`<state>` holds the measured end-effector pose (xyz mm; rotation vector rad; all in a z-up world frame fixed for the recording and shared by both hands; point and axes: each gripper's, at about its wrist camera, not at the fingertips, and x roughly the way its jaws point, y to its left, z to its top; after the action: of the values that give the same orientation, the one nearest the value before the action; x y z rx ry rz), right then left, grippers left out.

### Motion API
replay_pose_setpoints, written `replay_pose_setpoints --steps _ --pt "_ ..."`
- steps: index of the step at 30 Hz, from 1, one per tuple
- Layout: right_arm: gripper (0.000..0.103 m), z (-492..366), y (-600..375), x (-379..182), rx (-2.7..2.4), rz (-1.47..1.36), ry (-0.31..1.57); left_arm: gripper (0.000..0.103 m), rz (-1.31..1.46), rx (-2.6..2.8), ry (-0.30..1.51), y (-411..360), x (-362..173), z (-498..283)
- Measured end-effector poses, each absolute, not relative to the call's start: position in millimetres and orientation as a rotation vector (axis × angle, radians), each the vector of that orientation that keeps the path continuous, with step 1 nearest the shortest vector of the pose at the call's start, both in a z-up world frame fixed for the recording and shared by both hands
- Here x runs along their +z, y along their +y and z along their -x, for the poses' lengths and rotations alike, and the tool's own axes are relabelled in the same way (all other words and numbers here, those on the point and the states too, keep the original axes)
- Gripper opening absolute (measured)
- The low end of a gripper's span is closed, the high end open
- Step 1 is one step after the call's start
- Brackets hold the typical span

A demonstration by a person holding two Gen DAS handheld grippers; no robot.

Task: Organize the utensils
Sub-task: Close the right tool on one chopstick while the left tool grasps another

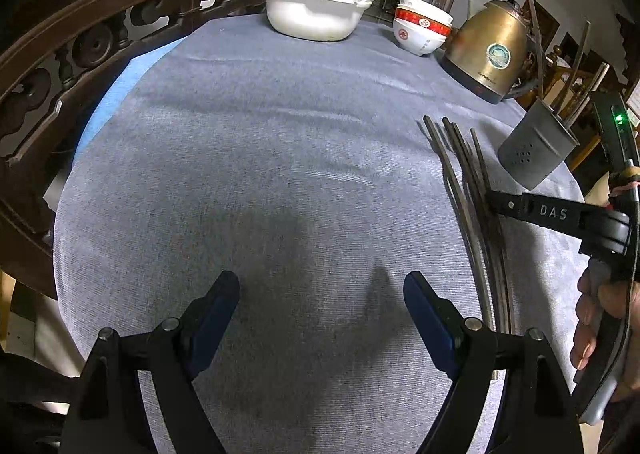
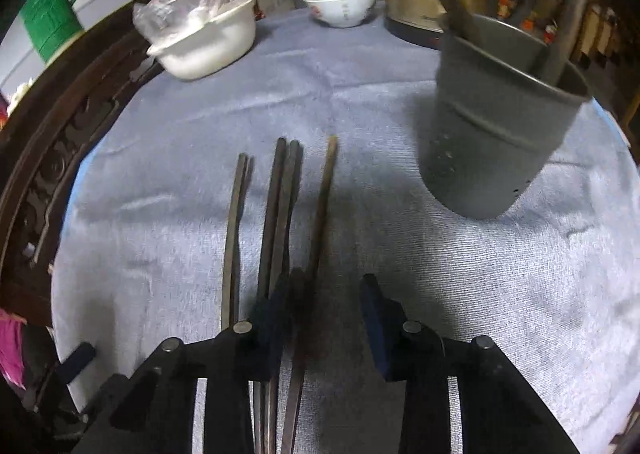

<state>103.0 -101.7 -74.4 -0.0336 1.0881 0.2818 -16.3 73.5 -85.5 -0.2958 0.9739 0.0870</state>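
Observation:
Several dark chopsticks (image 2: 280, 214) lie side by side on the grey cloth; they also show in the left wrist view (image 1: 468, 190) at the right. A grey utensil holder (image 2: 500, 126) with a few chopsticks standing in it sits right of them, also seen in the left wrist view (image 1: 536, 142). My right gripper (image 2: 324, 294) is open, low over the near part of the chopsticks, with one or two between its fingers. Its finger (image 1: 532, 210) shows in the left wrist view. My left gripper (image 1: 320, 294) is open and empty over bare cloth.
A white pot (image 1: 312, 14) with a plastic bag, stacked red-and-white bowls (image 1: 420, 30) and a brass kettle (image 1: 488, 50) stand at the table's far edge. A carved wooden chair back (image 1: 60, 66) curves along the left. A green jug (image 2: 48, 18) stands beyond it.

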Motion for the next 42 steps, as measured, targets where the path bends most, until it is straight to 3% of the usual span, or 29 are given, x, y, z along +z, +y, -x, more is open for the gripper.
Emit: replay_pose_setpoints --steps 3,12,24,26,27,29,30,31,40,41,42 --pt "0.011 -99.5 -107.9 -75.2 0.279 0.055 1.092 0.085 0.285 0.085 0.971 70.8 -83.3 17.5" --pt "0.010 -88.1 -145.9 -76.8 0.278 0.032 1.093 0.085 0.251 0.050 0.981 50.9 -73.6 -0.7" --pt "0.010 -86.2 -157.0 -77.9 0.336 -0.031 1.100 0.084 0.218 0.045 1.088 8.5 -67.5 -98.3" --pt "0.010 -86.3 -159.5 -78.0 0.347 -0.035 1.104 0.078 0.198 0.051 1.120 3.7 -73.8 -108.1" --pt "0.010 -86.7 -160.1 -78.0 0.354 -0.036 1.106 0.062 0.195 0.038 1.138 1.7 -77.4 -111.9" --pt "0.010 -88.2 -161.0 -78.2 0.364 -0.036 1.112 0.043 0.180 0.026 1.144 -0.7 -79.3 -114.3" --pt "0.009 -87.9 -161.2 -78.5 0.369 -0.035 1.115 0.017 0.159 0.024 1.151 -1.7 -80.0 -114.9" --pt "0.009 -88.9 -160.3 -78.9 0.372 -0.034 1.118 0.008 0.149 0.025 1.159 -0.6 -80.4 -114.9" --pt "0.009 -80.8 -164.5 -78.7 0.407 0.002 1.175 0.005 0.083 -0.073 1.206 20.5 -79.5 -83.9" --pt "0.011 -81.8 -166.4 -79.0 0.409 -0.013 1.182 0.007 0.113 -0.085 1.217 24.0 -79.3 -82.6" --pt "0.012 -84.2 -167.6 -79.2 0.416 -0.034 1.193 0.018 0.138 -0.095 1.228 26.1 -79.1 -83.2"
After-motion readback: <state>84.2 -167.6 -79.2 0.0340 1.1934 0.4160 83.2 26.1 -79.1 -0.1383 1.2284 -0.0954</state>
